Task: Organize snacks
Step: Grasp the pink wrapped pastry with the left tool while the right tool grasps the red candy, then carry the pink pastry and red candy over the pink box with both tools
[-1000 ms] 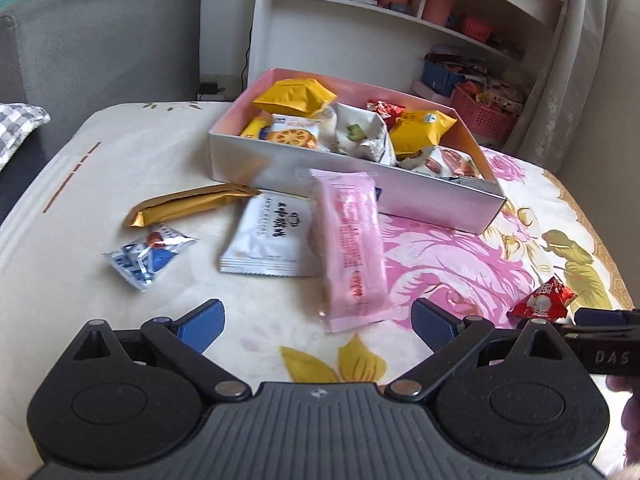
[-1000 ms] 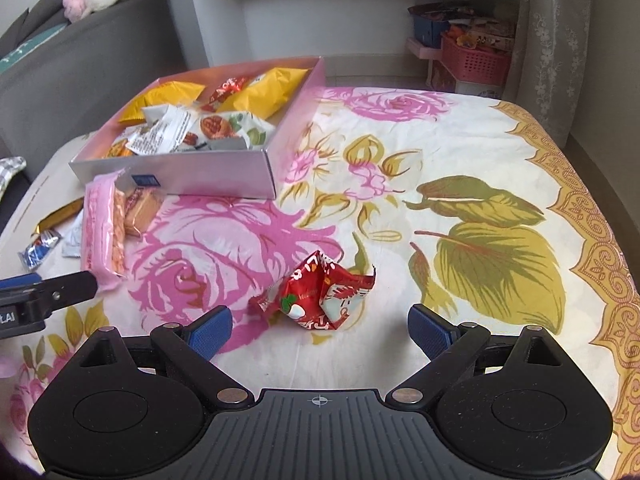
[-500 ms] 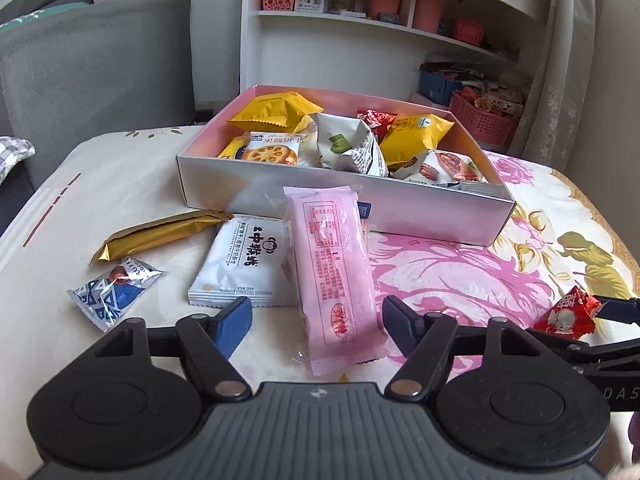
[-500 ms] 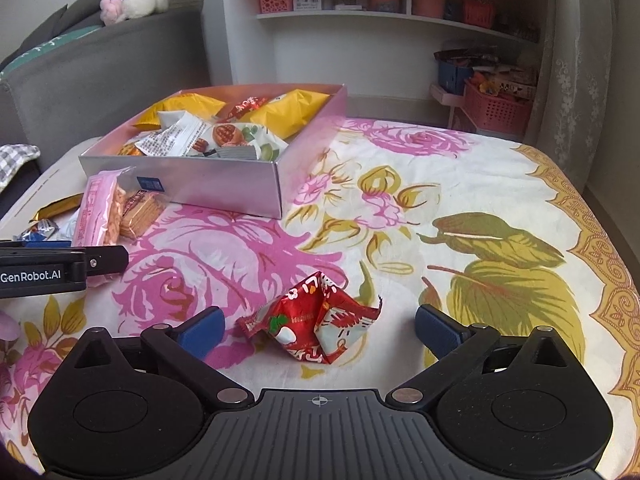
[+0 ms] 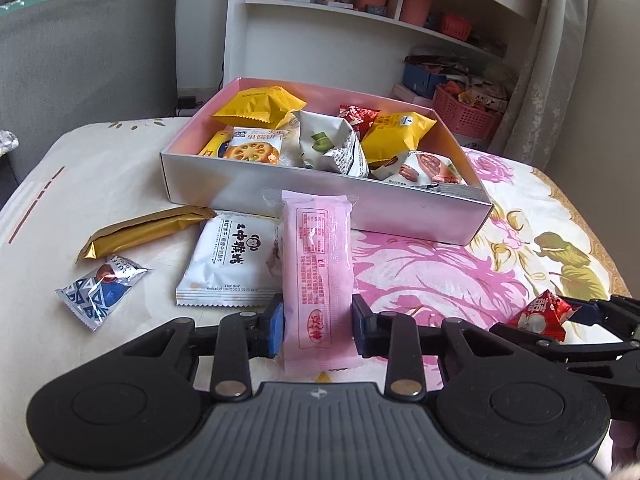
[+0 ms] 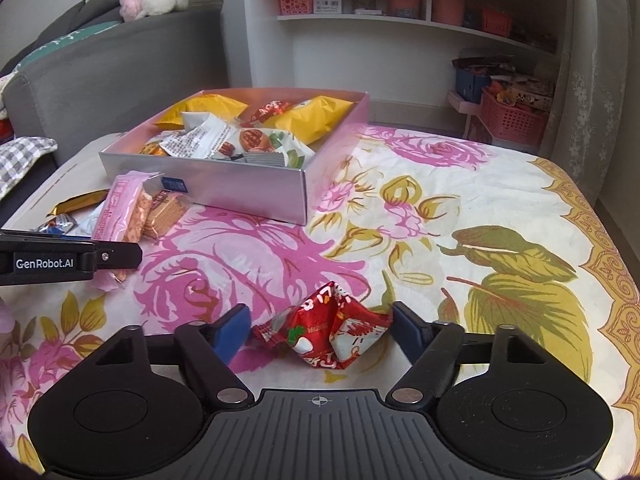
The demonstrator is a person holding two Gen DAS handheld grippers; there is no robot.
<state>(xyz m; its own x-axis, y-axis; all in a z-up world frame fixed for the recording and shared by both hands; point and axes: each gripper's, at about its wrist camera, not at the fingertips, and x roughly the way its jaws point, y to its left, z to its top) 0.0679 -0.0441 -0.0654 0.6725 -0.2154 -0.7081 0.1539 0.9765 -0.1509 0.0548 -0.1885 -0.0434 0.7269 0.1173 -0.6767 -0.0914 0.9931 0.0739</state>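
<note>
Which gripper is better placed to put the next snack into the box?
Left. The left gripper has its jaws against both sides of the pink packet, just in front of the box. The right gripper only straddles the red candy, jaws apart.

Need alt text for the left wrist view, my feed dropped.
The left gripper has its blue pads against both sides of a long pink snack pack lying on the flowered tablecloth. Behind it sits an open box full of snacks; a white packet lies left.
</note>
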